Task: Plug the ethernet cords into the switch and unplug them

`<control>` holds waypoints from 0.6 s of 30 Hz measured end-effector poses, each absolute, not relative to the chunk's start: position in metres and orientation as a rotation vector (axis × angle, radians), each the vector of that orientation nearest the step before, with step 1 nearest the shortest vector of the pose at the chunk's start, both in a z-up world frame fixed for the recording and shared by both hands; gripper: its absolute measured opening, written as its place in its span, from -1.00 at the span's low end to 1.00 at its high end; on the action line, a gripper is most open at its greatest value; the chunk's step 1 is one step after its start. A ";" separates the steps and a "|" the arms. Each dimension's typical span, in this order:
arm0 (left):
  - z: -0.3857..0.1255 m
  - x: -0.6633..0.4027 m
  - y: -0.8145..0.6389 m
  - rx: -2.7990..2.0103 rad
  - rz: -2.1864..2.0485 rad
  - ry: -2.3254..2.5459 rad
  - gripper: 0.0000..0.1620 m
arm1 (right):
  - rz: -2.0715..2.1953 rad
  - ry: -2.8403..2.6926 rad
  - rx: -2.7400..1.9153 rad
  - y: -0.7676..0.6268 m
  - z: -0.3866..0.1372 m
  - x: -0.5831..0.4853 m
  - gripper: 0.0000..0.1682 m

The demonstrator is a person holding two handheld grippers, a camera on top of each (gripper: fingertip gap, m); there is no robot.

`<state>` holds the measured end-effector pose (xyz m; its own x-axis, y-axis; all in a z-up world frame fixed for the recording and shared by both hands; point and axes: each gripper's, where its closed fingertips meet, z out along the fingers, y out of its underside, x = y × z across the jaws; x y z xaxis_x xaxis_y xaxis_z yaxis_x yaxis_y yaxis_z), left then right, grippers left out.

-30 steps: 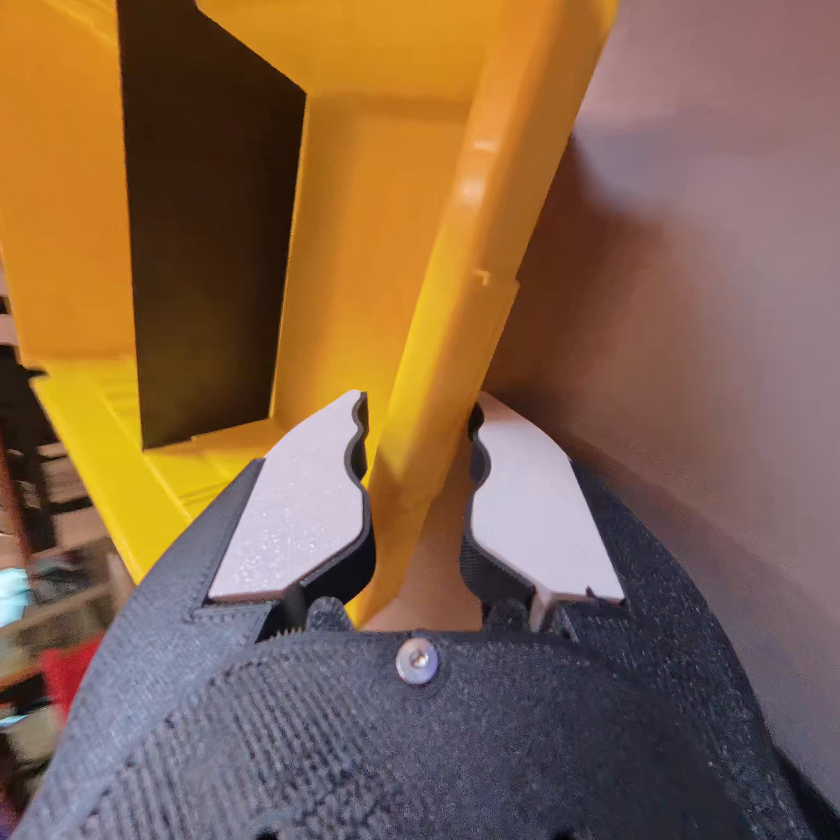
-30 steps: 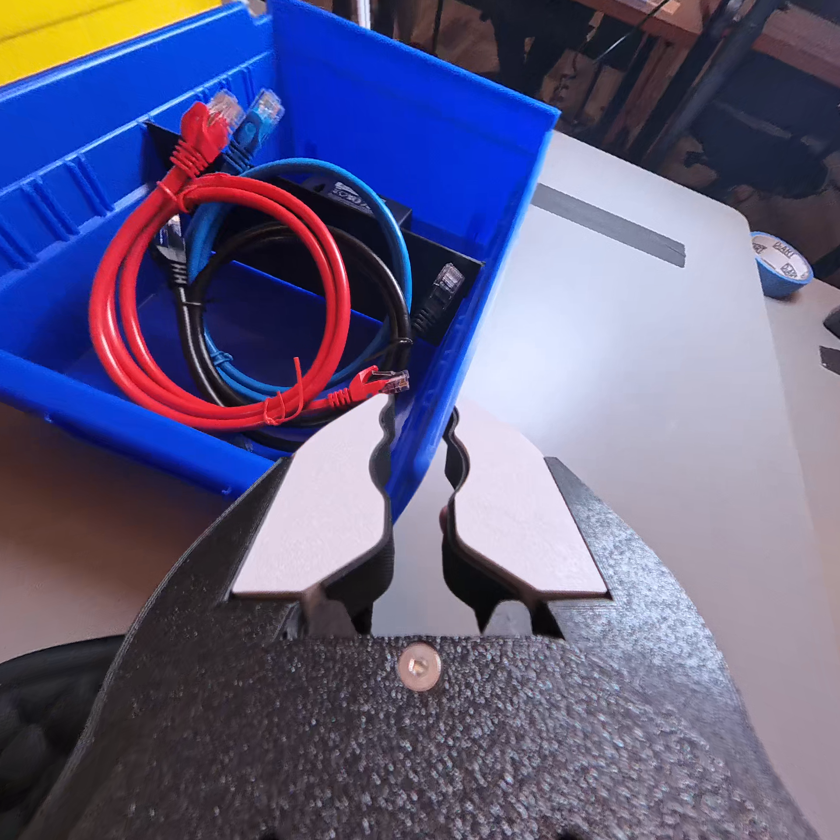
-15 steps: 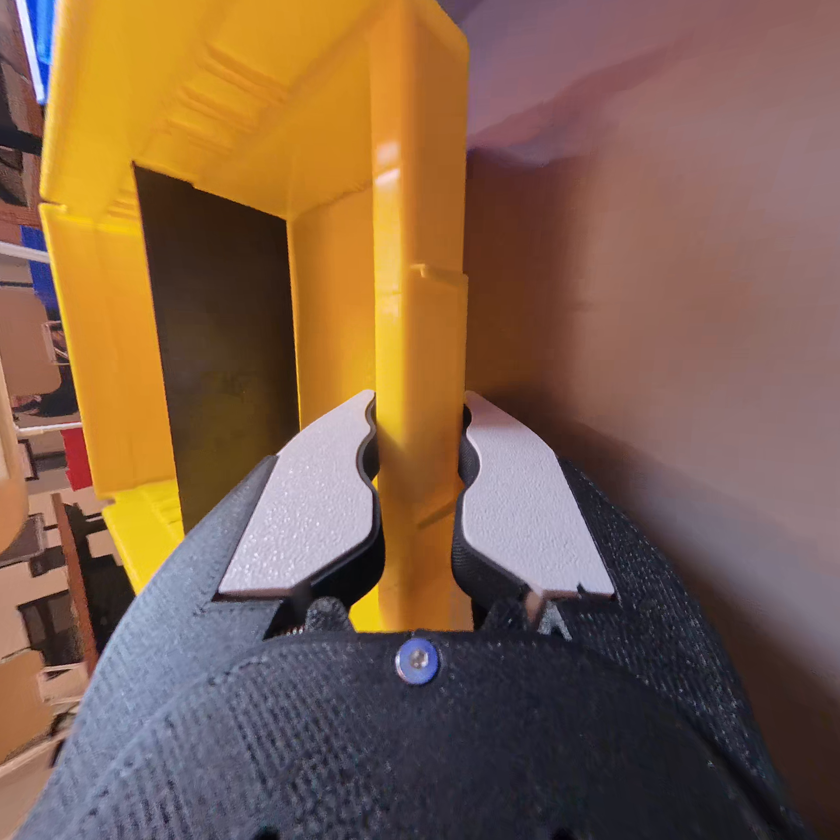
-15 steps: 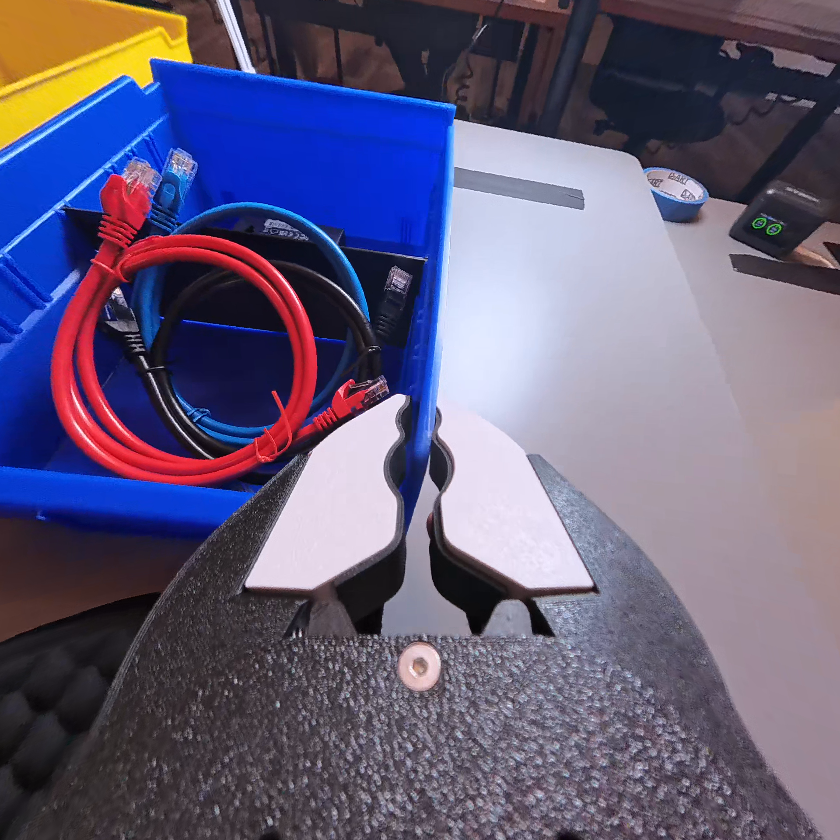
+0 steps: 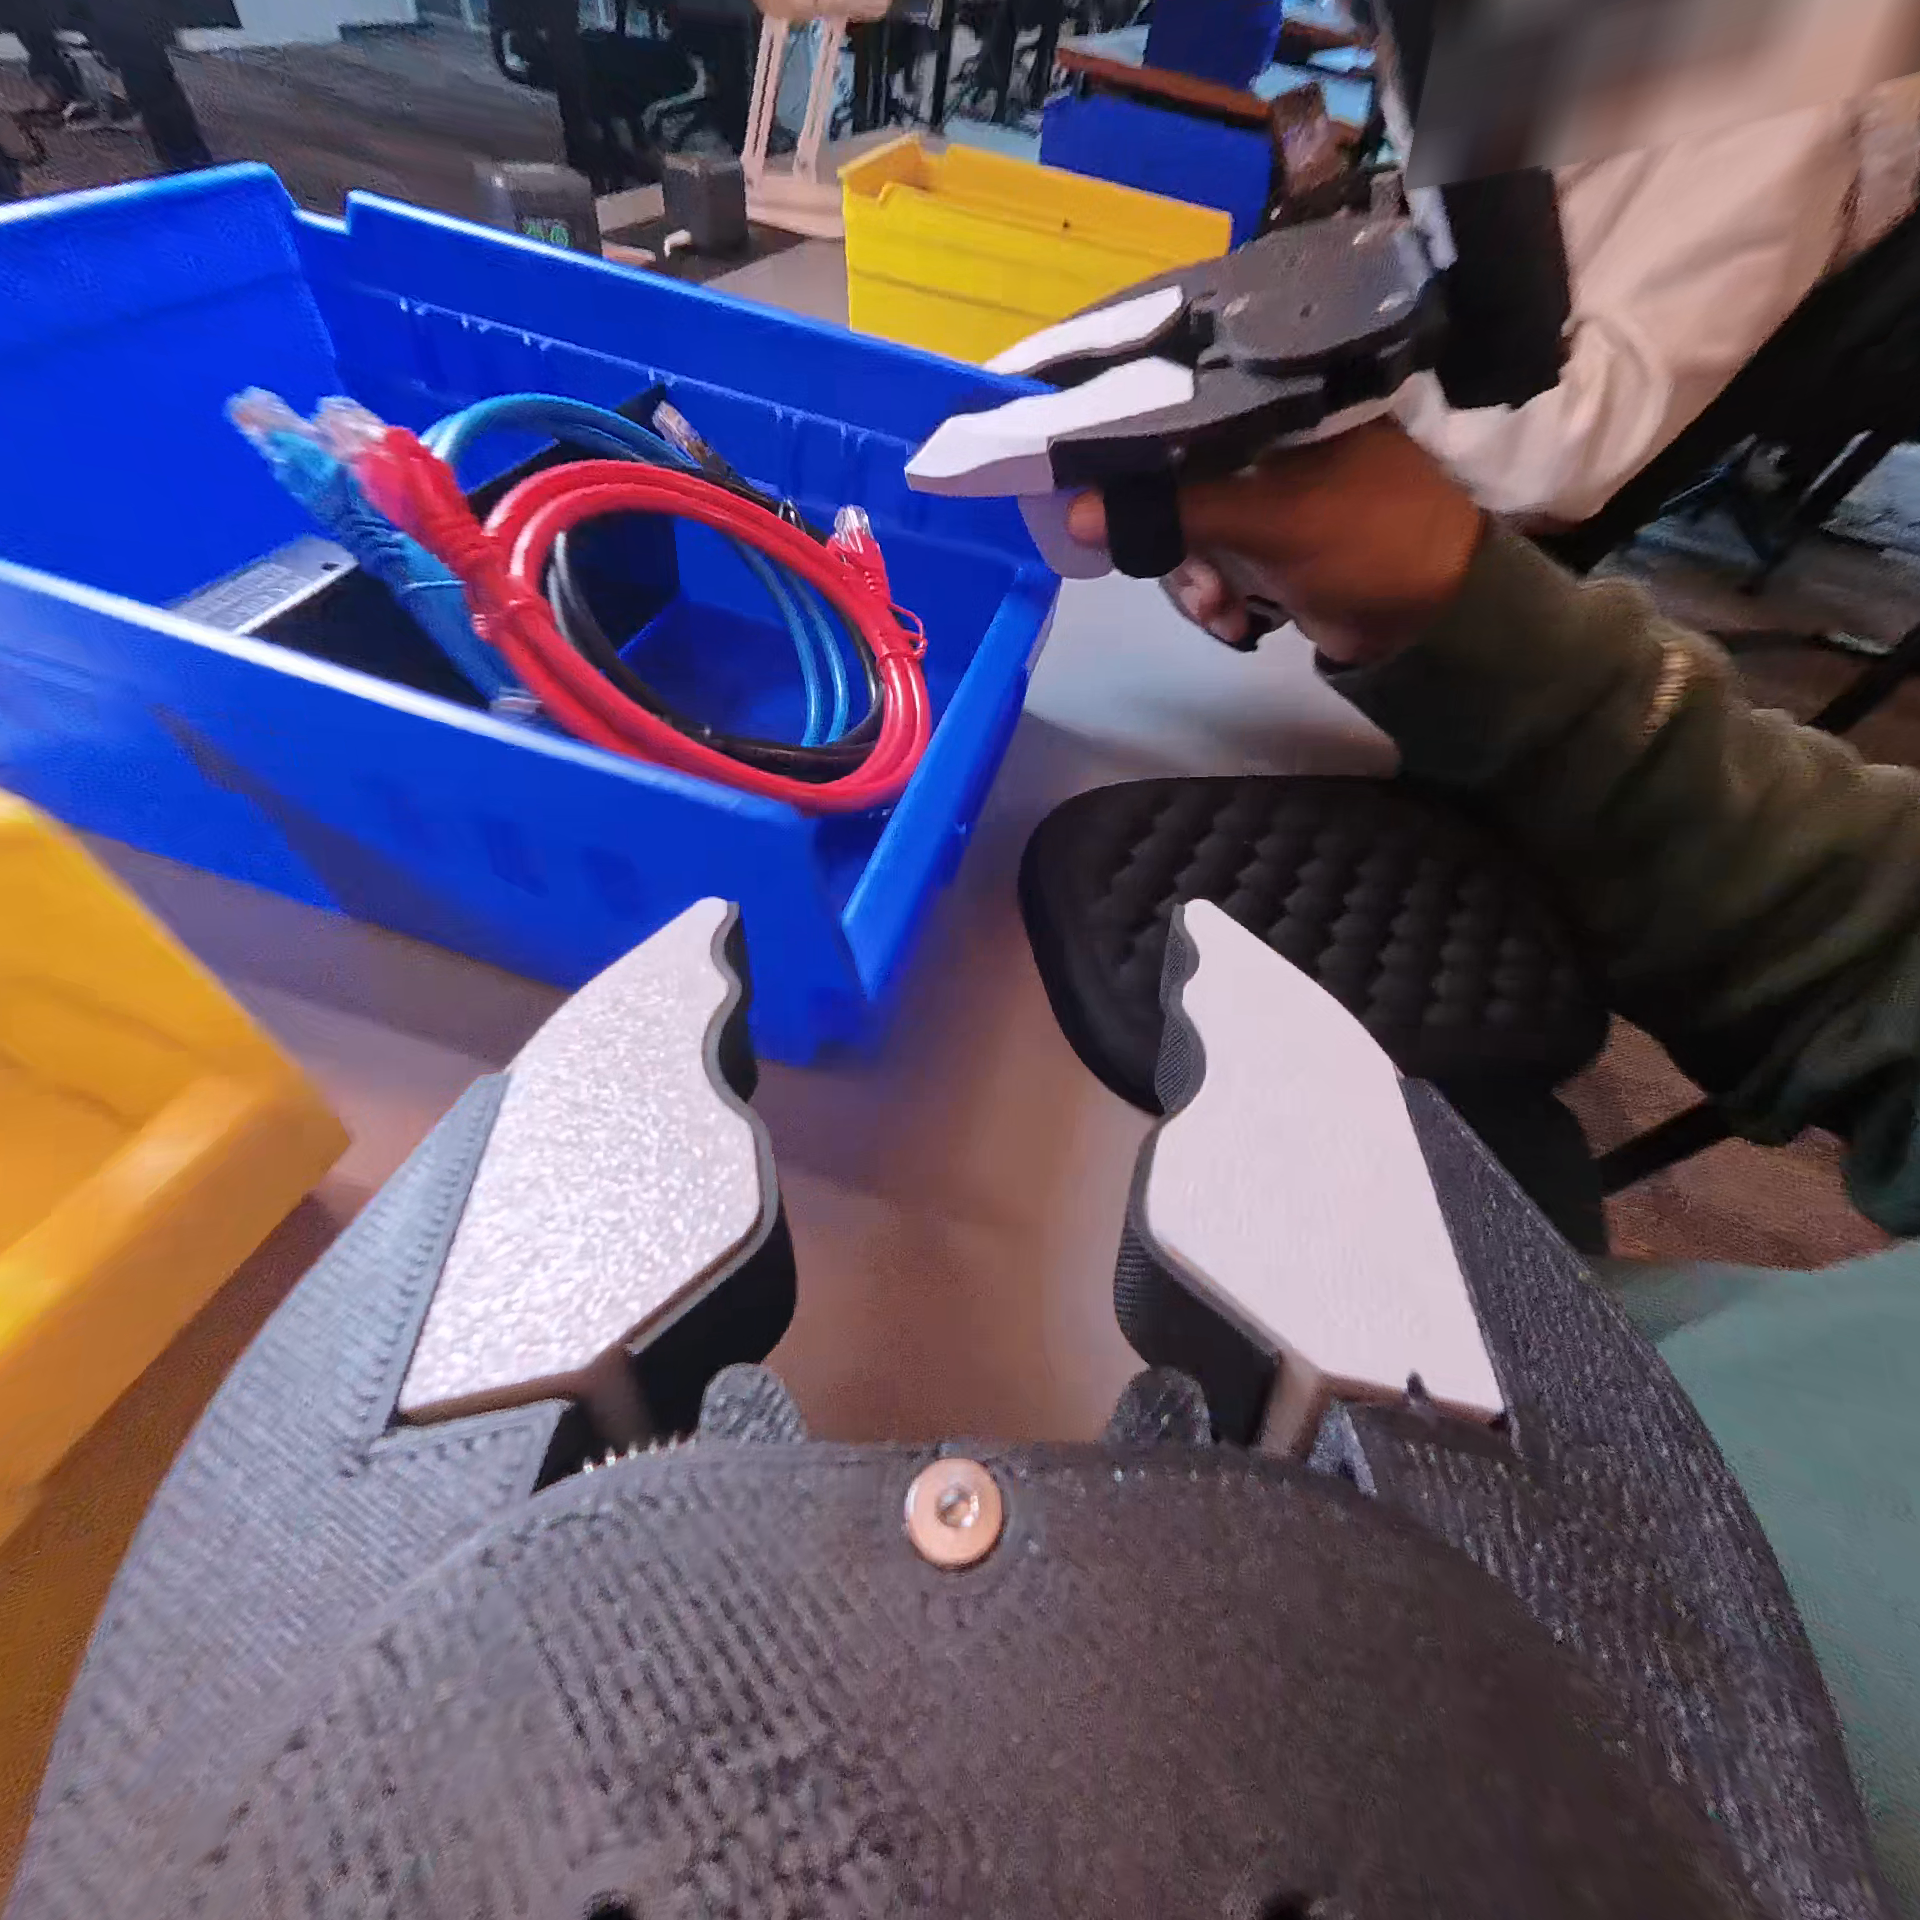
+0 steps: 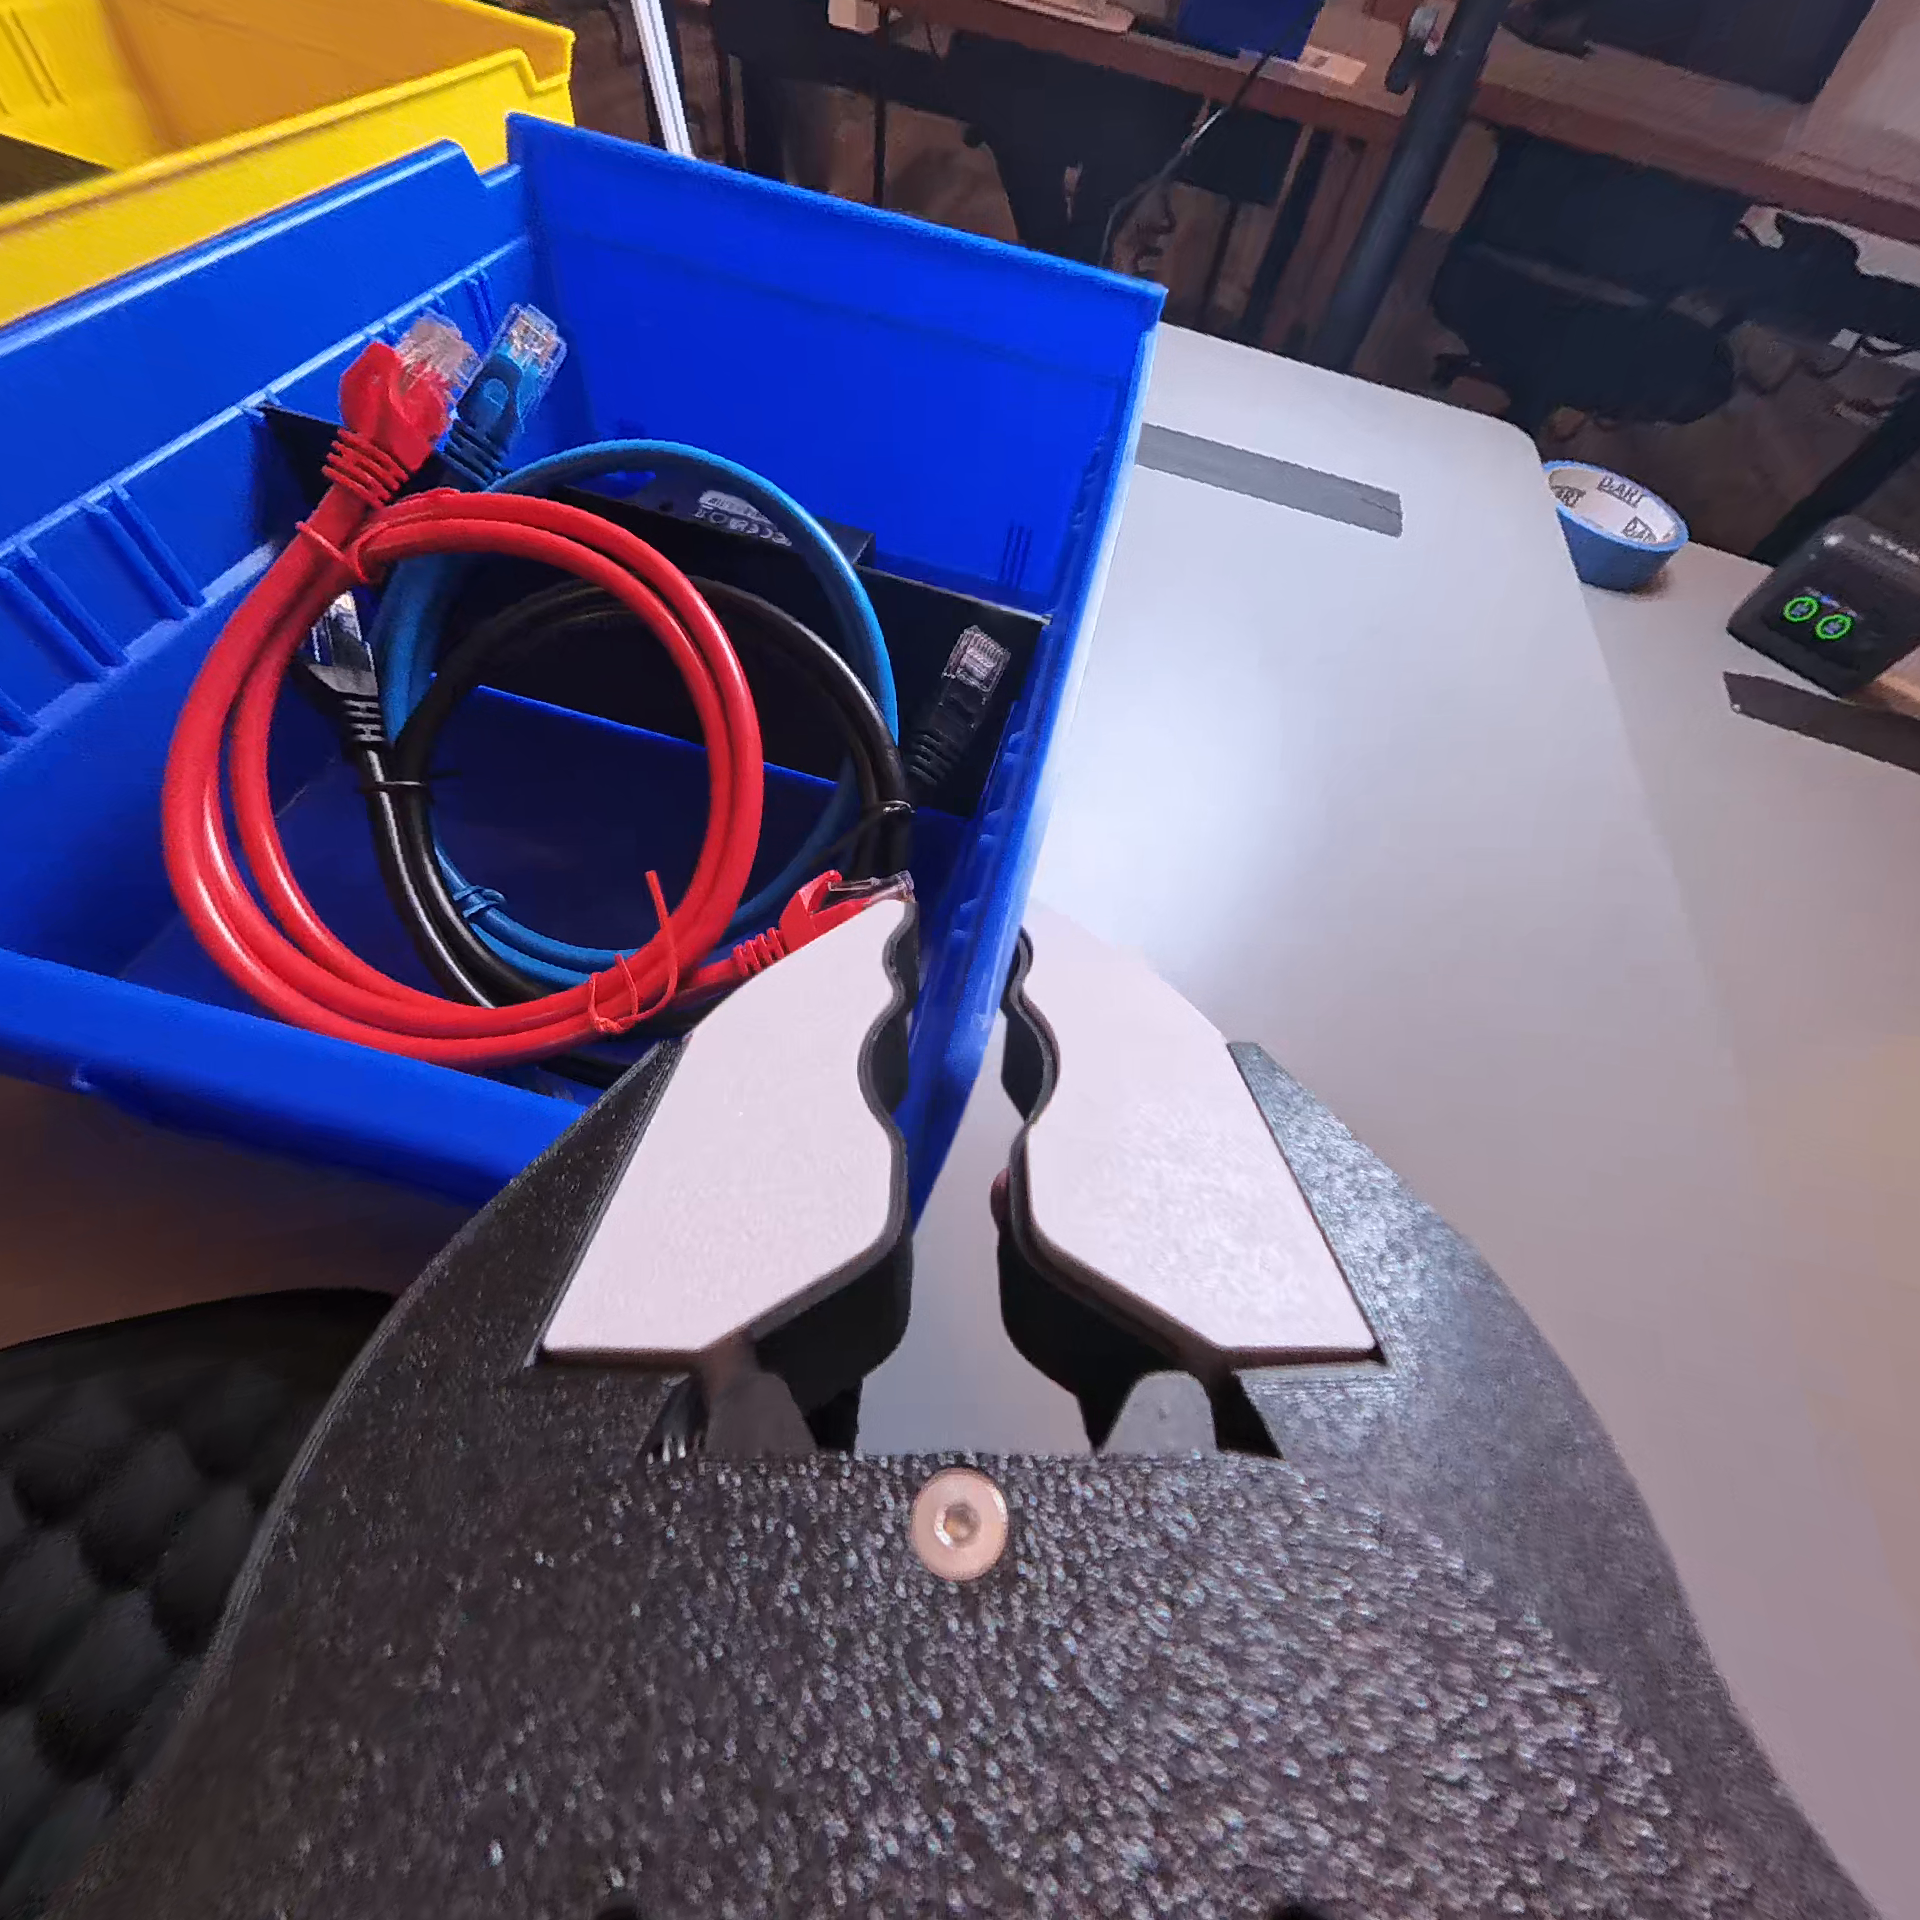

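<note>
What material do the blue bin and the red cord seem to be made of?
Blue bin: looks like moulded hard plastic, semi-glossy, judging by its ribbed walls and soft sheen.
Red cord: seems to have a smooth rubbery or vinyl jacket, since it holds a coil, with clear plastic plugs at its ends.

switch (image 6: 727, 520): mostly hidden under coiled cords | yellow bin (image 5: 114, 1122): cut off at left edge

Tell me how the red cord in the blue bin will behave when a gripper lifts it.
The red cord is tied in a coil, so it should come up as one loop, sagging rather than stiff. It lies over the black cord and blue cord and may drag them. It looks light; its free plug end will probably dangle.
</note>
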<state>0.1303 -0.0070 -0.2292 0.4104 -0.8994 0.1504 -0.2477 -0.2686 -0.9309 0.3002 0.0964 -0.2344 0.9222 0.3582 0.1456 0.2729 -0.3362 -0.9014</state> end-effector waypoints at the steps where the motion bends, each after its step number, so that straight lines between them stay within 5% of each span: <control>1: -0.235 0.136 -0.001 -1.781 -0.820 0.999 -0.06 | 0.077 -0.445 -1.950 0.095 -0.234 0.300 -0.86; 4: -0.241 0.133 0.011 -1.789 -0.575 1.049 -0.23 | 0.017 -0.411 -1.958 0.086 -0.232 0.303 -0.86; 11: -0.244 0.125 0.019 -1.837 -0.678 0.900 -0.23 | -0.009 -0.309 -1.911 0.049 -0.209 0.294 -0.84; 16: -0.244 0.109 0.037 -1.838 -0.599 0.836 -0.75 | -0.036 -0.288 -1.882 0.027 -0.205 0.284 -0.80; 18: -0.244 0.108 0.035 -1.832 -0.599 0.869 -0.77 | -0.028 -0.288 -1.848 0.018 -0.201 0.281 -0.79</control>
<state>0.1080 0.0353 -0.2439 0.6219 -0.7828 0.0207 -0.2978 -0.2608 -0.9183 0.2814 0.0176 -0.2008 0.9689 0.1832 0.1661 0.2113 -0.2644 -0.9410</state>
